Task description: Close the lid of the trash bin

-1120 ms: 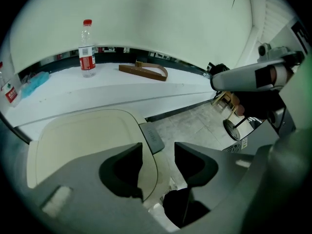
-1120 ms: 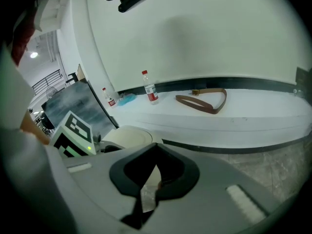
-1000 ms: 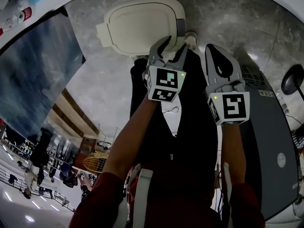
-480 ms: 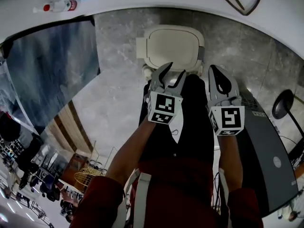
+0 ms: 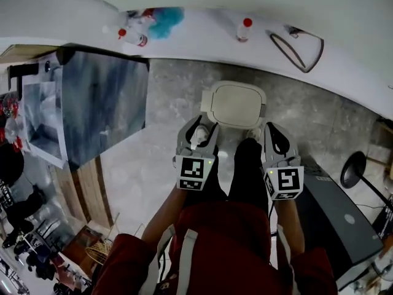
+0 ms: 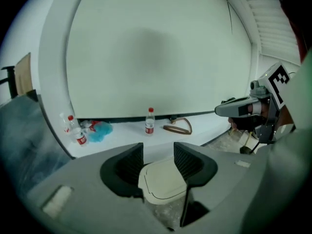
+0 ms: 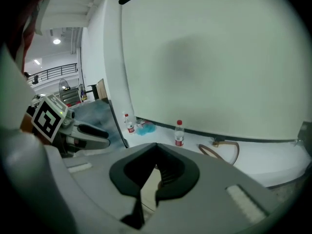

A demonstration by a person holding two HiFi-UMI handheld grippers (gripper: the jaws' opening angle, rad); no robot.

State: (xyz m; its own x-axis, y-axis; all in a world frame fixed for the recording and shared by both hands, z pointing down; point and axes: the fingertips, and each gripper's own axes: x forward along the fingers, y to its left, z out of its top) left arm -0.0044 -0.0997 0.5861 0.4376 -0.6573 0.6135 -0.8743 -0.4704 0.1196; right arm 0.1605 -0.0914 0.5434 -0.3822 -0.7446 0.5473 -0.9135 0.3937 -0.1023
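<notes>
The trash bin (image 5: 235,103) stands on the grey stone floor by the white ledge, its cream lid lying flat on top. It shows small between the left gripper's fingers (image 6: 163,179) and as a cream sliver under the right gripper's fingers (image 7: 150,185). My left gripper (image 5: 198,125) is open and empty, held up short of the bin (image 6: 158,152). My right gripper (image 5: 274,132) hangs beside it, shut on nothing (image 7: 156,146). Neither touches the bin. Each gripper shows in the other's view: the right one (image 6: 243,108), the left one (image 7: 83,133).
The white ledge (image 5: 202,39) behind the bin carries water bottles (image 5: 244,29), a blue bundle (image 5: 164,14) and a brown loop (image 5: 299,47). A reflective panel (image 5: 104,109) stands left. A grey case (image 5: 344,226) and a black round stand (image 5: 352,171) sit right.
The head view has pulled back and up, so the bin looks smaller and farther. Both grippers now sit lower and nearer the body, away from the lid. Jaw states look unchanged.
</notes>
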